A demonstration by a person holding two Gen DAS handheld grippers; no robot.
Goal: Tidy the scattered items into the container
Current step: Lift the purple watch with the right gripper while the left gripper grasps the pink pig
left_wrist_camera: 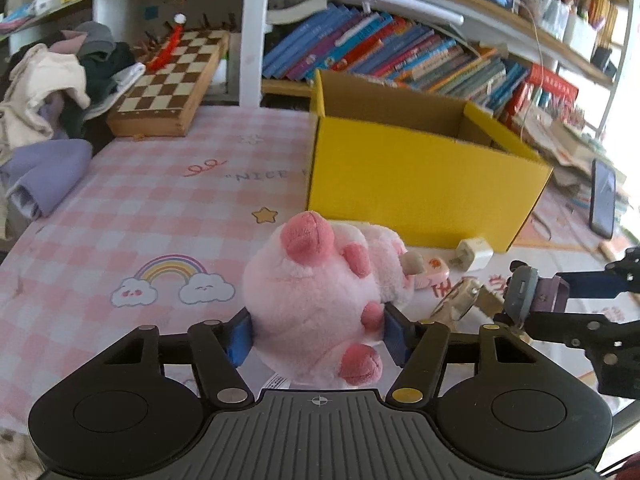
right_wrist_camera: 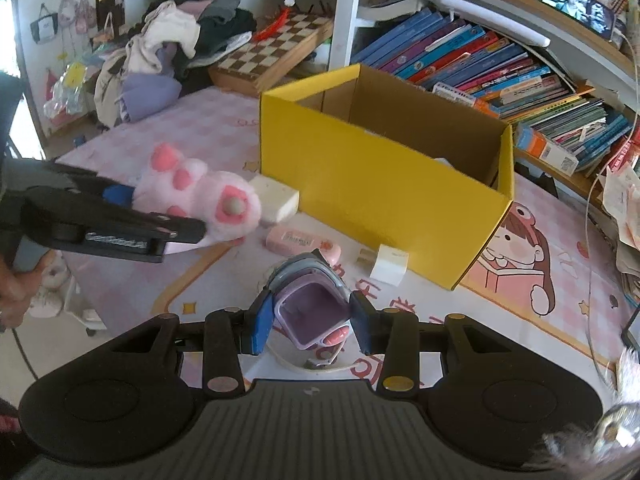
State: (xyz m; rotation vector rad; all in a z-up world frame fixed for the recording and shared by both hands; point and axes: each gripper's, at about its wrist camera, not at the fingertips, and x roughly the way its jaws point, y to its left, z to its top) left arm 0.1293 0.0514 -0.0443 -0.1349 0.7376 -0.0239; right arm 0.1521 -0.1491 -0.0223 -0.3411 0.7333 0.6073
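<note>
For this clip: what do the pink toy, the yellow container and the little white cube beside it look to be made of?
Pink plush toy: soft fuzzy fabric, matte, with a fluffy outline and darker pink paw pads; it looks stuffed.
Yellow box: cardboard, with a matte yellow outside, a plain brown inside and thin folded walls.
White cube: probably hard plastic, smooth and slightly glossy, with metal prongs, so likely a plug adapter.

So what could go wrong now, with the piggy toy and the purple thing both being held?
The pink plush pig is squeezed only around its soft body by the left gripper, so it might slip out. The right gripper pinches the purple case by its sides, and it could twist loose. Both must clear the yellow box wall, and the two grippers are close enough to bump.
</note>
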